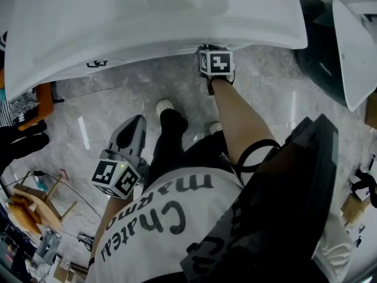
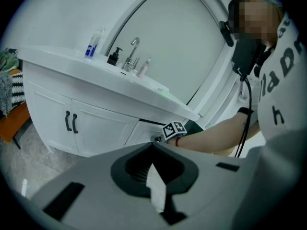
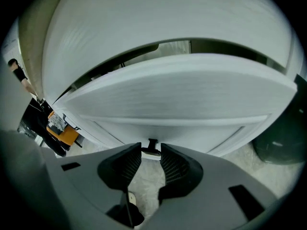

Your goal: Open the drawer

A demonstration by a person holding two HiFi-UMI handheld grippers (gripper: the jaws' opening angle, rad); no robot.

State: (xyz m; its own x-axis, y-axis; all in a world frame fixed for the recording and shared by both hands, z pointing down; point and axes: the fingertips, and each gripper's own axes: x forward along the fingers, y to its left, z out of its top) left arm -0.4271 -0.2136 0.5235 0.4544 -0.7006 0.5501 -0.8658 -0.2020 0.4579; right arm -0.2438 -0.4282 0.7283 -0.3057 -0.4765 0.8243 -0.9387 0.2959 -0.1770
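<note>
right gripper (image 3: 151, 151) is tucked in under the front lip of the glossy white vanity tabletop (image 1: 147, 40) with its jaws apart. the small dark pull handle (image 3: 152, 145) of the white panelled drawer (image 3: 192, 131) sits right in the gap at the tips, but i honestly can't tell if the ribbed pads are touching it. the drawer is directly under the tabletop edge, next to the two white cabinet doors with black bar handles (image 2: 71, 122), and as far as i can see its front is pushed in, not pulled out. from the head view you only get the marker cube and the person's bare forearm (image 1: 235, 122) going in under the lip. left gripper (image 2: 153, 146) hangs low by the person's side over the grey marbled floor (image 1: 112, 108), jaws together, nothing in them. up top there's a chrome faucet (image 2: 133, 51) and a black pump bottle (image 2: 114, 56).
</note>
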